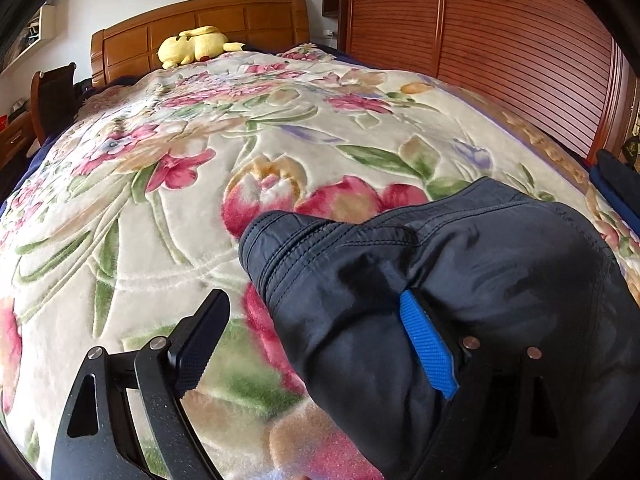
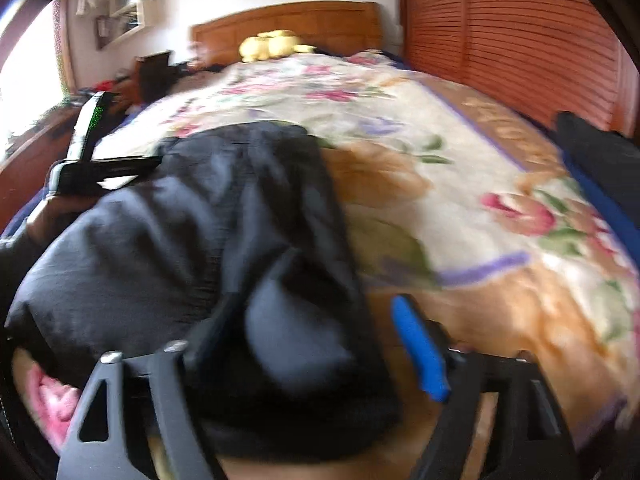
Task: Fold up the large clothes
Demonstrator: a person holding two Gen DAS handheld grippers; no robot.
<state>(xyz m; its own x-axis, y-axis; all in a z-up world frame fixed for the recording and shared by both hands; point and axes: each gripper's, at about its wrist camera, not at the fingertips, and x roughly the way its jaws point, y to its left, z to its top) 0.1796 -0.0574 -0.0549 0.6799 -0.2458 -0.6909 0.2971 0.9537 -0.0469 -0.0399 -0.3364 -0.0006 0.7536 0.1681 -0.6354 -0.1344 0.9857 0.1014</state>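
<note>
On the bed, over the floral blanket [image 1: 168, 208], the dark navy jacket [image 1: 460, 280] lies bunched in a padded heap toward the near right part of the cover. Your left gripper [image 1: 316, 344] stands with its jaws spread wide. Its black finger [image 1: 200, 344] rests over bare blanket to the left of the garment. Its blue-padded finger [image 1: 426, 344] lies against the jacket's fabric, with a fold of the cloth running between the two fingers. Neither pad clamps the cloth, so treat this grip as released.

In the right wrist view, which is blurred, your right gripper [image 2: 316, 344] is likewise parted. The jacket [image 2: 192, 240] bulges between its fingers. The blue pad [image 2: 420, 352] stands clear of the fabric over the blanket [image 2: 480, 208]. The black finger [image 2: 208, 336] sits at the cloth's edge; contact there cannot be confirmed. The other gripper's frame shows at the garment's far left.

A yellow plush toy [image 1: 196, 46] lies by the wooden headboard [image 1: 240, 20]. A slatted wooden wardrobe [image 1: 500, 40] stands along the right side.
</note>
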